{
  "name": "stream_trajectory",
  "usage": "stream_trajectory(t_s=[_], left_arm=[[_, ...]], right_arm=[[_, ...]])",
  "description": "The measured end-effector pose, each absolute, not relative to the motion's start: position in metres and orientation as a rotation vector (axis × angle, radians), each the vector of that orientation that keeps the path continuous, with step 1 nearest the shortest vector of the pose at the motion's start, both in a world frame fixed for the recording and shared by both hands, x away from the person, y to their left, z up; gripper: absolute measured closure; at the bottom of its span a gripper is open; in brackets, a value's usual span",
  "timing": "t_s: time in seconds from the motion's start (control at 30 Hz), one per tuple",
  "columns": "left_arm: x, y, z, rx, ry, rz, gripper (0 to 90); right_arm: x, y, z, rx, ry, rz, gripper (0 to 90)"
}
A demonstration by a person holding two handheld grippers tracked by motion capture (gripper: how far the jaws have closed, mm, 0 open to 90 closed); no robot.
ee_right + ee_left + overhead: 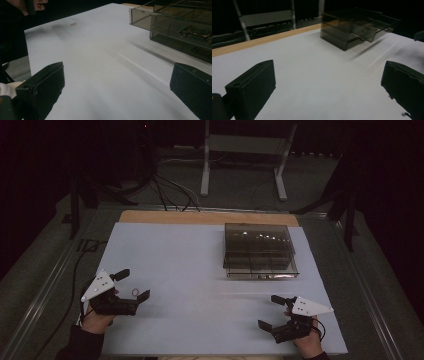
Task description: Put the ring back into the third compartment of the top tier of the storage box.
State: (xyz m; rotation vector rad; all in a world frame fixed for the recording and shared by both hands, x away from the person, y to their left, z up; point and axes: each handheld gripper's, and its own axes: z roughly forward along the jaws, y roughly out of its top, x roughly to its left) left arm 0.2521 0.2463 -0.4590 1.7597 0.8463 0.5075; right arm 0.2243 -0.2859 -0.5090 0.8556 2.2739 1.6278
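Item: left tool (130,285), jaws wide, holding nothing, resting low on my worktop (200,270).
Item: right tool (272,311), jaws wide, likewise holding nothing.
Item: small pinkish ring (135,292), lying between the left tool's jaws, touching neither.
Item: smoky clear drawer box (259,251), ahead of the right tool, well apart; small metal bits inside, too dim to name.
Step, as I judge it: start pose, nothing picked. Next move likely closing on the ring; thin and flat, needs low jaws. Nothing stands between either tool and the box.
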Motion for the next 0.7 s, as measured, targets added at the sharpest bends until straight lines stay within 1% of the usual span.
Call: stream_trajectory(t_s=[0.37, 0.47, 0.7], left_arm=[[0.260, 0.261, -0.467, 1.740, 0.964, 0.567, 0.7], [0.263, 0.265, -0.472, 1.733, 0.992, 0.606, 0.7], [0.267, 0.273, -0.480, 1.714, 1.074, 0.615, 0.7]], right_arm=[[0.224, -0.286, -0.509, 0.855, 2.279, 1.628, 0.0], [0.224, -0.285, -0.509, 0.853, 2.281, 1.631, 0.0], [0.224, -0.287, -0.509, 0.859, 2.276, 1.640, 0.0]])
